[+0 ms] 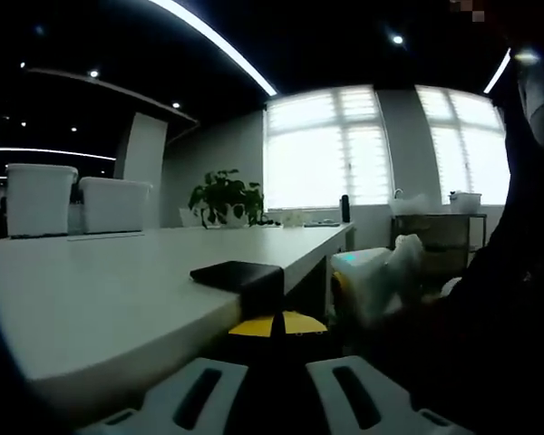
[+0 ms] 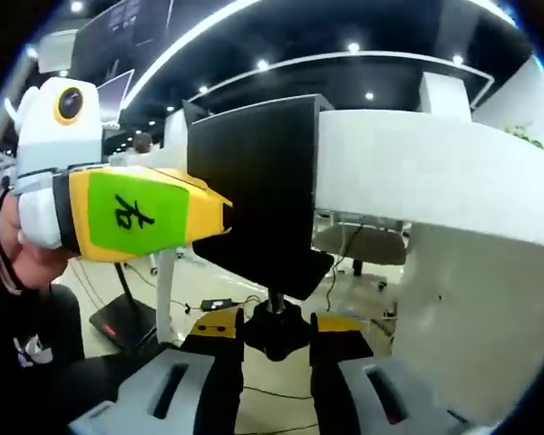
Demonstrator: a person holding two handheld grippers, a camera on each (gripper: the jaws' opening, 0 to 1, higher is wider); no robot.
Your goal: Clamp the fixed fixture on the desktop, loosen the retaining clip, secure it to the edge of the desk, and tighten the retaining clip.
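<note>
A black fixture (image 1: 238, 275) sits clamped over the near edge of the white desk (image 1: 109, 299). My left gripper (image 1: 276, 323) is shut on its lower part from the front, yellow tips close together. In the right gripper view the same fixture (image 2: 263, 181) wraps the desk edge (image 2: 417, 172), and its black retaining knob (image 2: 274, 333) hangs underneath. My right gripper (image 2: 274, 337) is shut on that knob from below, a yellow pad on either side. The left gripper (image 2: 131, 213), yellow with a green label, presses on the fixture from the left. The right gripper (image 1: 372, 276) shows white below the desk edge.
Two white storage boxes (image 1: 41, 199) (image 1: 113, 204) and a potted plant (image 1: 225, 195) stand at the far side of the desk. A shelf cart (image 1: 440, 231) is by the windows. Under the desk are cables, a black stand base (image 2: 118, 322) and a chair (image 2: 363, 245). A hand (image 2: 23, 245) holds the left gripper.
</note>
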